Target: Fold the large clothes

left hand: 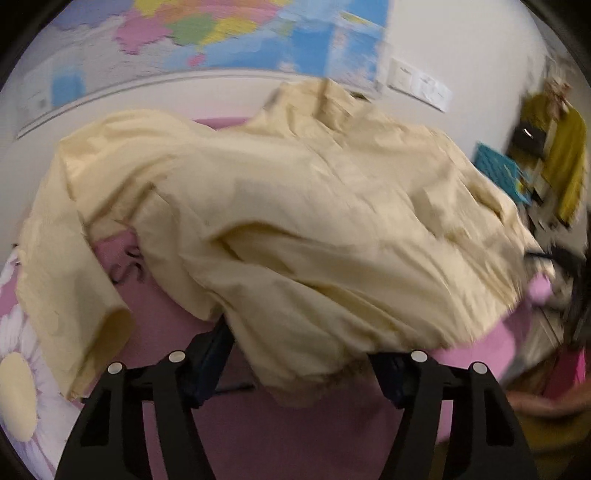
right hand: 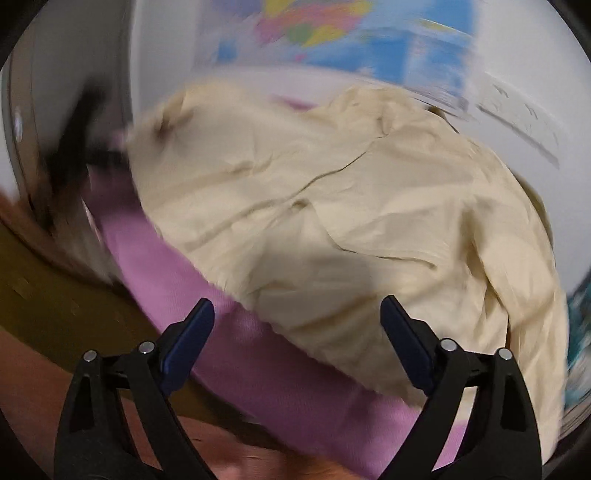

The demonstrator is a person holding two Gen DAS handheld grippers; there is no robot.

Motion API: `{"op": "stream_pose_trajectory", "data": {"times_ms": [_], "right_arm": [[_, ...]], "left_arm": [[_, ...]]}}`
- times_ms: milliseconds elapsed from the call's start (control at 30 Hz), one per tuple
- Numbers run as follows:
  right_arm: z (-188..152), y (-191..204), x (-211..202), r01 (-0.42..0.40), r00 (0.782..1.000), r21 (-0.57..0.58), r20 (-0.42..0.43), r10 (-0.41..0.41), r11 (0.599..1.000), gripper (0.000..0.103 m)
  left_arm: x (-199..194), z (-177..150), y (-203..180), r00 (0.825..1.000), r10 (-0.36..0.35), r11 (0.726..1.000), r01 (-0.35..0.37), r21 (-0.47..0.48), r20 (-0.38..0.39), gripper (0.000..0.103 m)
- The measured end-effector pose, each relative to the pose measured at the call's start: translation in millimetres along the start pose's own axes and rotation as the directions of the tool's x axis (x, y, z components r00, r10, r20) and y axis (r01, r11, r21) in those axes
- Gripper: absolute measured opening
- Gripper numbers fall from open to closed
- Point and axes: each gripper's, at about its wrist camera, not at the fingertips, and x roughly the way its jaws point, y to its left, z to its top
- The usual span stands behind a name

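A large pale yellow shirt (left hand: pixel 295 221) lies crumpled on a pink bed sheet (left hand: pixel 295 435), one sleeve (left hand: pixel 74 295) hanging down at the left. My left gripper (left hand: pixel 303 369) is open, and the shirt's near hem drapes between and over its fingertips. In the right wrist view the same shirt (right hand: pixel 351 229) is spread over the pink sheet (right hand: pixel 277 369). My right gripper (right hand: pixel 297 332) is open and empty, its fingers just at the shirt's near edge. Both views are blurred by motion.
A colourful wall map (left hand: pixel 229 33) hangs behind the bed. A white wall socket plate (left hand: pixel 417 83) is at the right. Shelves with a yellow-green garment (left hand: pixel 565 155) and a blue crate (left hand: pixel 498 170) stand at the right. A daisy print (left hand: pixel 18 387) marks the sheet at the left.
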Motion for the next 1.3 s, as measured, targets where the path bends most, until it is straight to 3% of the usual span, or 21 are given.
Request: {"op": "stream_pose_trajectory", "data": {"times_ms": [67,200,300,367,433,500,533,667,700,800,833,867,900,933,967,1067,1167,1233,1300], "right_arm": [[3.6,1.4,12.2,0.050,0.999,-0.011,-0.019,-0.051,0.999,0.070],[12.7,-35.6,-0.3,-0.049,0.993,0.213,0.116,0.025,0.976,0.039],[22.3,-59.4,-2.8,-0.052,0.985,0.302,0.171,-0.001,0.952,0.038],[27.8,-58.5,11.8,-0.004,0.995,0.306,0.097,-0.027,0.952,0.050],[26.7,-52.2,18.9,0.061,0.996,0.285,0.039,-0.075,0.956,0.073],[13.9,-50.0,13.3,0.116,0.991,0.278,0.030,-0.129,0.954,0.080],[6.3,-52.1,8.4,0.146,0.986,0.291,0.029,-0.161,0.945,0.088],[-37.4,-77.9,-10.6,0.253,0.961,0.448,-0.011,-0.277,0.858,0.094],[-51.8,-86.6,-12.4,0.243,0.964,0.500,-0.026,-0.266,0.831,0.094],[-72.9,-103.5,-7.5,0.179,0.978,0.593,-0.022,-0.207,0.785,0.081],[-75.3,-108.8,-5.1,0.152,0.981,0.615,-0.001,-0.192,0.774,0.063],[-76.4,-115.5,-4.8,0.137,0.982,0.643,0.013,-0.189,0.753,0.054],[-77.4,-120.8,-5.2,0.100,0.986,0.665,0.032,-0.162,0.740,0.022],[-77.0,-126.0,-7.8,0.042,0.991,0.690,0.064,-0.119,0.722,0.015],[-77.1,-130.9,-13.9,-0.009,0.992,0.706,0.098,-0.085,0.708,0.015],[-69.9,-128.7,-39.7,-0.104,0.985,0.687,0.169,-0.019,0.719,0.013],[-61.6,-119.2,-71.9,-0.135,0.981,0.636,0.196,0.010,0.760,0.013],[-60.7,-114.6,-73.2,-0.101,0.989,0.619,0.146,0.012,0.779,0.016],[-64.0,-110.1,-59.9,-0.051,0.998,0.599,0.047,0.028,0.799,0.020]], "left_arm": [[1.9,8.8,4.6,1.000,-0.002,0.999,0.001,-0.045,-0.012,0.067],[14.2,8.3,4.1,0.996,0.059,0.998,-0.061,-0.031,-0.062,0.067],[22.0,6.7,2.9,0.992,0.099,0.994,-0.102,-0.037,-0.077,0.081],[26.1,7.2,0.1,0.990,0.123,0.992,-0.126,-0.033,-0.070,0.080],[30.8,9.3,-3.6,0.985,0.158,0.987,-0.160,-0.022,-0.077,0.078],[29.4,8.0,-3.3,0.983,0.164,0.986,-0.166,-0.018,-0.078,0.077],[28.4,6.9,-2.5,0.983,0.165,0.986,-0.167,-0.018,-0.079,0.077],[28.7,6.5,-1.8,0.981,0.175,0.984,-0.177,-0.008,-0.084,0.078],[29.3,6.4,-1.6,0.980,0.180,0.983,-0.181,-0.008,-0.084,0.079],[30.9,4.8,-1.1,0.981,0.181,0.983,-0.183,-0.014,-0.075,0.078],[31.9,5.0,-1.6,0.979,0.189,0.981,-0.191,-0.018,-0.072,0.073],[32.3,5.9,-2.9,0.979,0.194,0.981,-0.196,-0.014,-0.069,0.057],[31.1,6.4,-4.0,0.980,0.189,0.982,-0.190,-0.013,-0.066,0.044],[28.7,8.4,-4.0,0.981,0.181,0.983,-0.183,-0.019,-0.070,0.017],[25.4,10.2,-1.7,0.984,0.161,0.986,-0.164,-0.031,-0.073,0.012],[-1.5,15.3,4.9,0.993,0.106,0.993,-0.109,-0.044,-0.058,0.009],[-39.9,20.4,9.7,0.999,0.046,0.998,-0.047,-0.032,-0.026,0.009],[-47.3,18.1,9.1,0.998,0.048,0.999,-0.048,0.012,-0.046,0.011],[-40.6,10.2,5.2,0.992,0.077,0.995,-0.070,0.072,-0.098,0.025]]}}
